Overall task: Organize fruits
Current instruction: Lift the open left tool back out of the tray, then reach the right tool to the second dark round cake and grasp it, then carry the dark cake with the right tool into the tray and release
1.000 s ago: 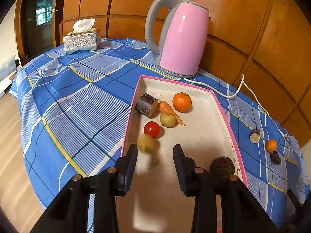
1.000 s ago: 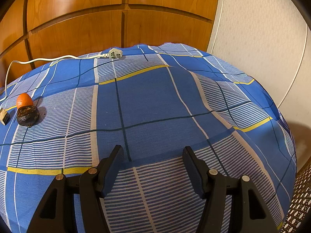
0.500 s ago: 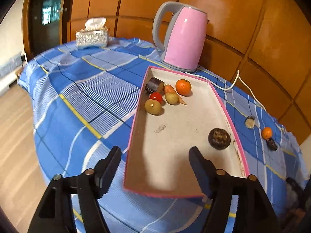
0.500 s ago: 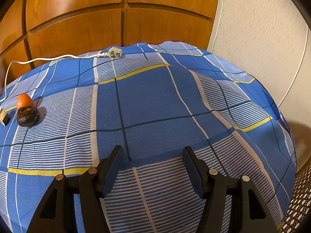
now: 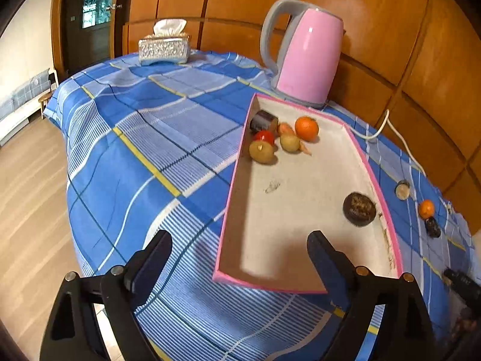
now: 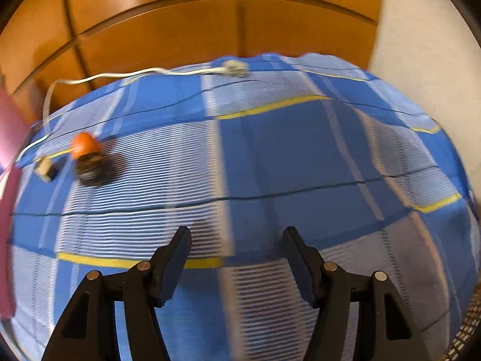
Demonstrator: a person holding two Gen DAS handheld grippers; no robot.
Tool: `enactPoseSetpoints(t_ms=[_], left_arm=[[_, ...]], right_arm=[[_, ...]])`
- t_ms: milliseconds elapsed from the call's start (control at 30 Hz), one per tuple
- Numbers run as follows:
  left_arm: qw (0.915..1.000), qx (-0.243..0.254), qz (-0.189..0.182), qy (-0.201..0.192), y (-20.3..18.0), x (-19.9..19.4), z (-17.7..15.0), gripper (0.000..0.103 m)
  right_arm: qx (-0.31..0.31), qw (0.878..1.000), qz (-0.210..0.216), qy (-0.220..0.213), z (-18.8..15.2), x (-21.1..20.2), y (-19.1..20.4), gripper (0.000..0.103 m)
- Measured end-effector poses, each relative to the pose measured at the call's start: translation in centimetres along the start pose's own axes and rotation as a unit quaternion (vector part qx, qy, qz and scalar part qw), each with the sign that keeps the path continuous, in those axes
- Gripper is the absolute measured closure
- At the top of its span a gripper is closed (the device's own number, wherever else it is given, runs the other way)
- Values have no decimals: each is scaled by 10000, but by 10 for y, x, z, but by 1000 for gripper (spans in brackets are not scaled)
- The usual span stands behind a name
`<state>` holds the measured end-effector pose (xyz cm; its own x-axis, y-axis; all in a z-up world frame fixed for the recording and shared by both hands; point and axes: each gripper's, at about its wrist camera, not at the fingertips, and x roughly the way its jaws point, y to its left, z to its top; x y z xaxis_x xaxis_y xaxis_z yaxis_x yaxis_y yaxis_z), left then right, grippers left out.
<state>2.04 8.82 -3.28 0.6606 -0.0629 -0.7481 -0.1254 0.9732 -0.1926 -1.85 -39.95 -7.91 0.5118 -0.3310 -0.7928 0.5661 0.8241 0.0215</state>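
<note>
A pink-rimmed tray (image 5: 231, 186) lies on the blue checked tablecloth. At its far end sit an orange (image 5: 306, 127), a tomato (image 5: 263, 136), two yellowish fruits (image 5: 261, 151), a carrot piece and a dark cut piece (image 5: 263, 120). A dark round fruit (image 5: 359, 209) lies near its right wall. My left gripper (image 5: 239, 248) is open and empty, pulled back over the tray's near end. On the cloth right of the tray lie a small orange (image 6: 82, 146), a dark fruit (image 6: 94, 168) and a pale cut piece (image 6: 45, 167). My right gripper (image 6: 236, 242) is open and empty above bare cloth.
A pink kettle (image 5: 306, 60) stands behind the tray, its white cord (image 6: 99, 78) and plug (image 6: 234, 67) trailing over the cloth. A tissue box (image 5: 163, 46) sits at the far left. Wood panelling backs the table; the table edge drops to floor on the left.
My left gripper let go of a yellowish fruit in the tray, opened wide and drew back. My right gripper has begun swinging left; the small orange and dark fruit now sit nearer the middle.
</note>
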Motion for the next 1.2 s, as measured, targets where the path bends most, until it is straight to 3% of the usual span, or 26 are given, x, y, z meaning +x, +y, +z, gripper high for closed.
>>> enactPoseSetpoints(t_ms=[167, 333, 633, 667, 700, 733, 867, 1200], left_arm=[[9999, 39, -13, 158, -1, 6, -5, 11], [9998, 62, 5, 192, -1, 6, -6, 11], [9997, 100, 64, 225, 1, 6, -6, 11], [9997, 98, 69, 225, 1, 6, -6, 11], [9997, 96, 77, 229, 2, 6, -6, 11], [9996, 87, 83, 235, 2, 7, -6, 11], [9996, 96, 61, 252, 2, 8, -7, 11], [9996, 128, 17, 252, 0, 6, -8, 11]], right_arm=[[-313, 9966, 753, 146, 9, 4, 38, 33], [-748, 9906, 1133, 159, 29, 10, 74, 32], [-1094, 9860, 1200, 386, 60, 34, 113, 29], [-1165, 9843, 1226, 500, 60, 39, 116, 32], [-1226, 9831, 1226, 582, 59, 43, 119, 49], [-1355, 9824, 1108, 649, 56, 46, 124, 55], [-1591, 9813, 960, 495, 47, 41, 127, 56], [-1685, 9776, 1149, 529, 44, 25, 124, 56]])
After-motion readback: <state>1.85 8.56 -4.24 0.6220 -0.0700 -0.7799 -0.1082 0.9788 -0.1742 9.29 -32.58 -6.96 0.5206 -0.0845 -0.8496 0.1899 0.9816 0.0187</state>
